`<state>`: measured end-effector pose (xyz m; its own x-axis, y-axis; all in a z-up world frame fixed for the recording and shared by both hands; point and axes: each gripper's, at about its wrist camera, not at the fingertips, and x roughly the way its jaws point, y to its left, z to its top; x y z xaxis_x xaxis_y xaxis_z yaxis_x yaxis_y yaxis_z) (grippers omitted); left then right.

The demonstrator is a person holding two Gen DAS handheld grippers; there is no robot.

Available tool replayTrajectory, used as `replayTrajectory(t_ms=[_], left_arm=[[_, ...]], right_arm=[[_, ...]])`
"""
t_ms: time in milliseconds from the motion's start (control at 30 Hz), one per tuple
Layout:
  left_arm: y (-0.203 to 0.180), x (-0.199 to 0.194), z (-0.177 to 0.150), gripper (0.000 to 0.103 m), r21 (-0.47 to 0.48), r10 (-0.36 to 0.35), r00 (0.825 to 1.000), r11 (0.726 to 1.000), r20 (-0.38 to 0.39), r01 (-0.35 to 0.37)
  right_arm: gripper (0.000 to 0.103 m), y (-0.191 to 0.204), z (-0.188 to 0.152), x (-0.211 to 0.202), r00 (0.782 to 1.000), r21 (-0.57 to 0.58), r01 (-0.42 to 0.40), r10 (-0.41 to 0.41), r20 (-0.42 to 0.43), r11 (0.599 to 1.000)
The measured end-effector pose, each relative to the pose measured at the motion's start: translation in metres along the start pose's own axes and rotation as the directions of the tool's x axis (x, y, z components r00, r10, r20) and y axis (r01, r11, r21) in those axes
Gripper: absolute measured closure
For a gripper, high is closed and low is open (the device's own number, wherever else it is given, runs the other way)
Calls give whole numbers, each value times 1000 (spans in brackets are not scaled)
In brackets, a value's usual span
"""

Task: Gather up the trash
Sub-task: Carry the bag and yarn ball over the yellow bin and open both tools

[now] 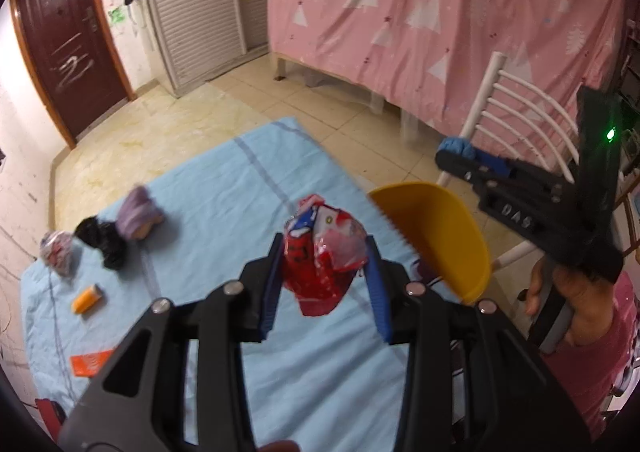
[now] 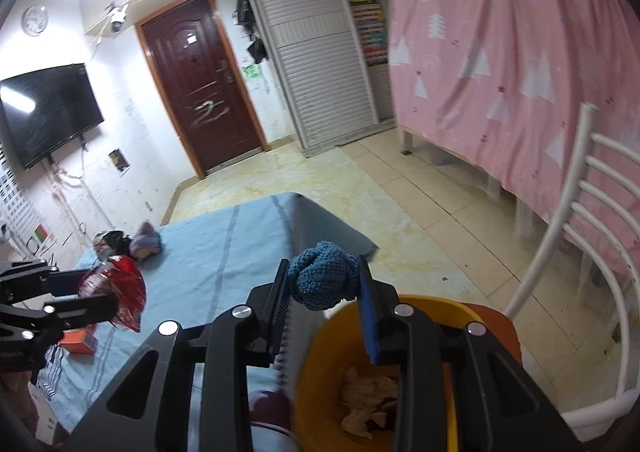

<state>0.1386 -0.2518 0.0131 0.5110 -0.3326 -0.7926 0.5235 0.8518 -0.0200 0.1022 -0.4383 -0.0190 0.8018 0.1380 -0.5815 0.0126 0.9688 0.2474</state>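
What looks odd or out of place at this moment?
The right gripper grips a blue knitted ball above the yellow bin, though it looks like a sock, not trash. The left gripper holds a crumpled red wrapper.

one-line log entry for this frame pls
left gripper: shut on red wrapper | right gripper: shut on blue knit ball, above yellow bin | bin: crumpled paper inside

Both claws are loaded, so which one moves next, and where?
Probably the right claw: lower it a little, then open. It grips the blue knitted ball above the yellow plastic bin, which already holds crumpled paper.
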Motion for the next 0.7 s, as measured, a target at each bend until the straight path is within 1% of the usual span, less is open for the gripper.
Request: replayTrajectory(t_ms=[300,367,567,633,700], left_arm=[[-56,29,19,67,69,-35,999,997,-31,37],[-67,36,24,67,86,-28,999,996,-35,31],[-85,52,40,66,101,-37,998,994,-43,41],[-89,59,44,66,98,-33,998,994,-49,38],[-91,62,45,66,96,-30,998,995,-56,36]], right_arm=[[78,-35,-18,1,999,52,47,-47,-8,998],[78,-41,-20,2,999,64,54,-53,-9,997],[77,-53,-25,8,997,83,72,-70,-25,994],[75,-57,-27,10,997,88,74,-71,-31,993],[71,-59,-28,11,997,91,70,-67,-33,993]])
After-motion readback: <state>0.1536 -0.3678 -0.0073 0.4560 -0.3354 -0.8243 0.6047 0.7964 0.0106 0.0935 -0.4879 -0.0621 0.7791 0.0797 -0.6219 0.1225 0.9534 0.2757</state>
